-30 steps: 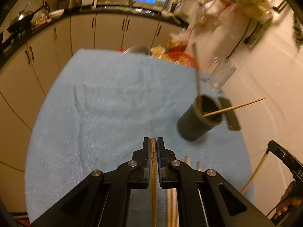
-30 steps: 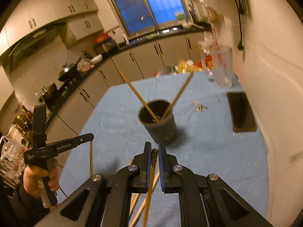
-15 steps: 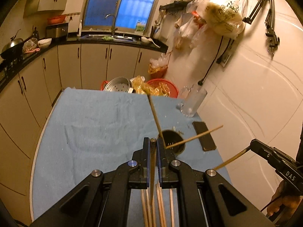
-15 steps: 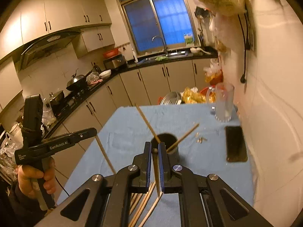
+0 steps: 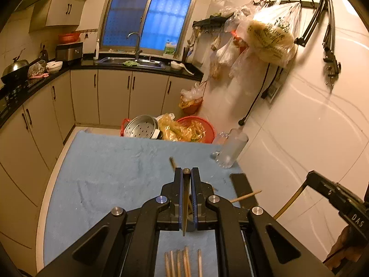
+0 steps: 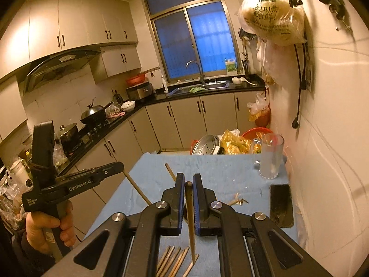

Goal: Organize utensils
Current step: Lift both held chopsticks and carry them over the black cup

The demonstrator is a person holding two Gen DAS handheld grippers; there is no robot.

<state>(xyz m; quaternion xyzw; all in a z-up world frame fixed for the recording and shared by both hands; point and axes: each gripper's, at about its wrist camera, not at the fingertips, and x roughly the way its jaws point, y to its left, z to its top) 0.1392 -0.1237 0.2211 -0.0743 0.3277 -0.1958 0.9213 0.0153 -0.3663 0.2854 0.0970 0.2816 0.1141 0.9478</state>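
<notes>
Two grippers, each pinching one chopstick above the blue-covered table.

From my seat, going left to right: my left hand (image 6: 49, 230) wraps the handle of the left gripper (image 5: 186, 172), which tilts forward and down over the blue cloth (image 5: 110, 173); its jaws are pressed onto a dark chopstick (image 5: 185, 198) hanging tip-down; loose chopsticks (image 5: 182, 263) lie side by side on the cloth beneath; the right gripper (image 6: 189, 177) points the same way, nose down, jaws clamped on its own chopstick (image 6: 190, 219) over that pile; two more sticks slant up from behind the jaws, but I cannot see what holds them; further right stand a glass mug (image 6: 269, 159) and a dark phone (image 6: 281, 205) by the wall.
</notes>
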